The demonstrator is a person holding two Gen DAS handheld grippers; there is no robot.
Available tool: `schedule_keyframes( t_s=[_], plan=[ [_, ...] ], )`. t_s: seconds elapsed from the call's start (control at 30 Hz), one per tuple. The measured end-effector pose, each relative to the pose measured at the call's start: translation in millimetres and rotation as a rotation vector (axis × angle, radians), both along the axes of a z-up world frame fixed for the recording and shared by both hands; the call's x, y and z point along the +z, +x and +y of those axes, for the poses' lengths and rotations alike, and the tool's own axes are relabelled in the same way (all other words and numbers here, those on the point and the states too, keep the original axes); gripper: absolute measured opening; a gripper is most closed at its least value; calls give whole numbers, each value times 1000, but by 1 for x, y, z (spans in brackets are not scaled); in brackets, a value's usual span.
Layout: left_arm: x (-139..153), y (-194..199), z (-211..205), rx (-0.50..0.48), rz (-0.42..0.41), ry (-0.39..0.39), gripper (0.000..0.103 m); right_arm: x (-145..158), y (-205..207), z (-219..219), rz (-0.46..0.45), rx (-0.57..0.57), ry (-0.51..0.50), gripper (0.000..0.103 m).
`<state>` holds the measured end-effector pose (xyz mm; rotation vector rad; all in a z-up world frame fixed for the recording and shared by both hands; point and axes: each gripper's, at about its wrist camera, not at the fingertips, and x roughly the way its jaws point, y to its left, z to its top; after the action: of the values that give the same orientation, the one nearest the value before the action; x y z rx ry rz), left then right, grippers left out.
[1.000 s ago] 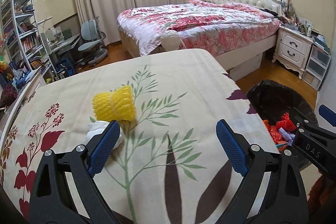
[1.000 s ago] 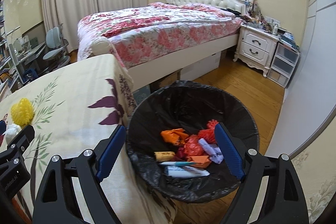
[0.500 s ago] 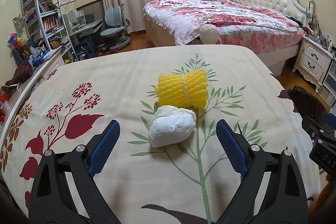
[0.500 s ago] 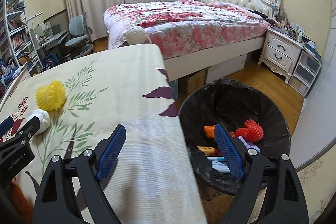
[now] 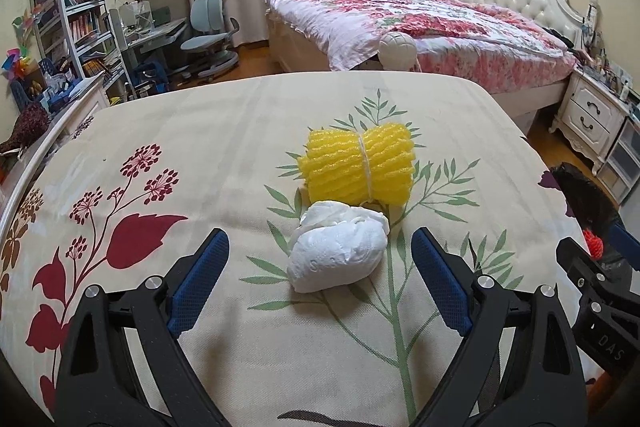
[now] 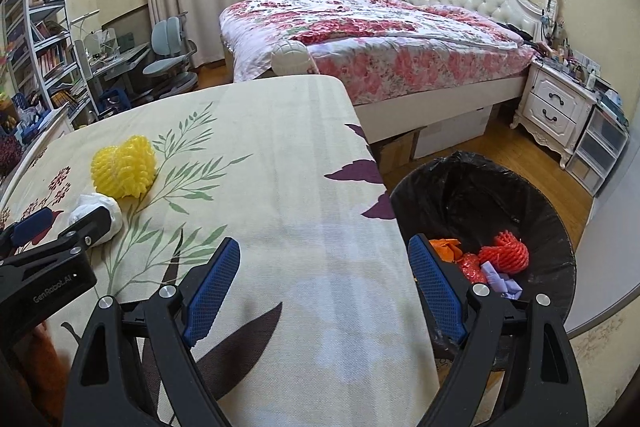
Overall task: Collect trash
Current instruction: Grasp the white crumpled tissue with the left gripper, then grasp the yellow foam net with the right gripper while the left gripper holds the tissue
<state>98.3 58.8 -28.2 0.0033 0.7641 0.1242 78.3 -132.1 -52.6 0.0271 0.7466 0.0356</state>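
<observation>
Left hand-held gripper [image 5: 320, 279] hovers wide open, empty, around the crumpled white tissue wad [image 5: 339, 247] touching the yellow foam net bundle [image 5: 358, 161] on the floral-clothed bench [image 5: 200, 147]; right hand-held gripper [image 6: 324, 287] gapes empty beside the black-lined bin [image 6: 460, 187].

A floral bed [image 5: 420, 27], bookshelf [image 5: 72, 11], desk chair [image 5: 208, 31] and white nightstand [image 6: 556, 107].
</observation>
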Motion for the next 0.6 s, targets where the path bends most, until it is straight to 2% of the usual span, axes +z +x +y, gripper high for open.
schedule_keyframes(
  t_s=[0.13,0.23,0.47,0.6],
  plan=[
    [-7,6,2,-23,48,-28,58,0,0,5,2,14,-4,83],
    [-10,7,4,-54,62,-64,45,0,1,6,4,20,-3,83],
    [-6,0,10,-54,48,-65,43,2,2,18,5,45,-8,83],
    [-2,-6,27,-25,34,-49,43,5,3,36,1,83,-8,83]
  ],
)
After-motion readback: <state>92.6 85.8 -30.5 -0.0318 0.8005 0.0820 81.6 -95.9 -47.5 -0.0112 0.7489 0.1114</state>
